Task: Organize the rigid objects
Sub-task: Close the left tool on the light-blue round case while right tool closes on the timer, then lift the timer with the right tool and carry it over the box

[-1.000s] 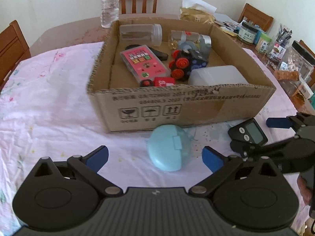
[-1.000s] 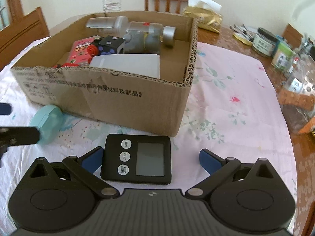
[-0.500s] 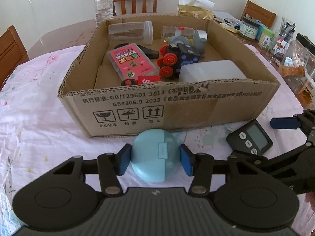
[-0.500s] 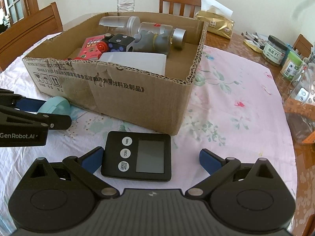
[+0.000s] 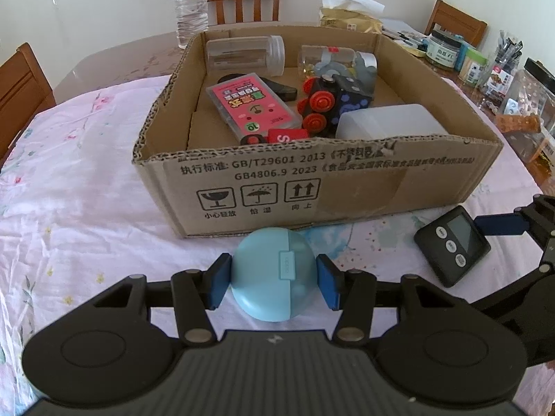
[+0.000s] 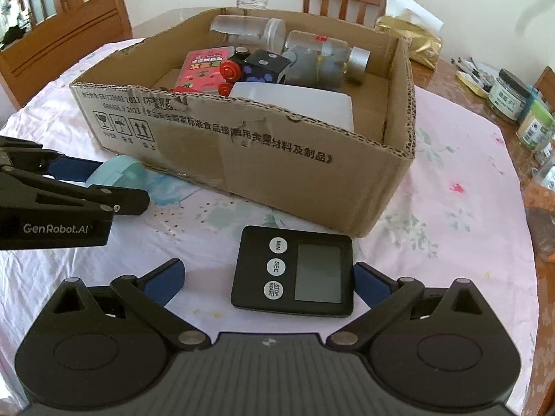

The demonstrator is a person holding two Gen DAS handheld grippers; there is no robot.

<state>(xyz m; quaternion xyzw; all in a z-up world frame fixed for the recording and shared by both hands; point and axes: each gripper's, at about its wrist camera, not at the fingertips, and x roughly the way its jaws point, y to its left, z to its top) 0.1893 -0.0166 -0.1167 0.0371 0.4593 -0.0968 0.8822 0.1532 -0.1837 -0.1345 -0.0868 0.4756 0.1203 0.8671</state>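
Observation:
My left gripper (image 5: 274, 284) is shut on a light blue round case (image 5: 263, 277), one blue pad pressing on each side, just in front of the cardboard box (image 5: 347, 180). The right wrist view shows the same case (image 6: 118, 173) at the left, held between the left gripper's fingers (image 6: 79, 170). A black digital timer (image 6: 312, 270) lies flat on the tablecloth between the spread fingers of my right gripper (image 6: 269, 284), which is open. Its right pad is next to the timer's edge; its left pad is well apart. The timer (image 5: 451, 242) also shows in the left wrist view.
The box holds a pink case (image 5: 253, 107), a red-wheeled toy (image 5: 326, 107), a white container (image 5: 385, 121) and clear jars (image 5: 242, 55). A water bottle (image 5: 190, 0), a gold bag (image 5: 350, 20) and jars (image 5: 440, 48) stand behind and right of it. Wooden chairs ring the table.
My left gripper went from wide open to shut on the blue case. The right gripper stayed open around the timer, which now lies nearer its right finger.

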